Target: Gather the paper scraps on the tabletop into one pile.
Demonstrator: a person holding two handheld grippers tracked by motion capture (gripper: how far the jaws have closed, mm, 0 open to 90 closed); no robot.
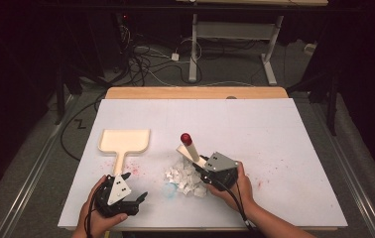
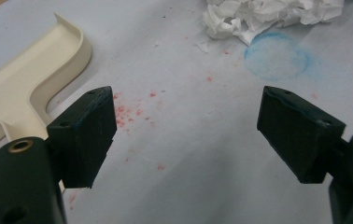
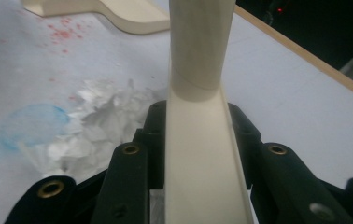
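A cream dustpan (image 1: 125, 140) lies flat at the left of the white table sheet, its handle toward me. My left gripper (image 1: 128, 188) sits just below that handle, open and holding nothing. In the left gripper view the wide-apart jaws (image 2: 188, 121) frame bare sheet, with the dustpan (image 2: 20, 88) to their left. My right gripper (image 1: 203, 168) is shut on a cream brush handle (image 1: 189, 148) with a red tip, tilted up and away. The handle (image 3: 200, 56) runs straight out between the right gripper (image 3: 198, 121) jaws. A pile of torn white paper scraps (image 1: 183, 178) lies beside it.
A blue smudge (image 1: 169, 190) marks the sheet left of the scraps, and red specks (image 2: 128, 114) dot the sheet near the dustpan handle. The wooden table edge (image 1: 195, 92) runs along the far side. Cables and a desk frame (image 1: 193, 44) are on the floor beyond.
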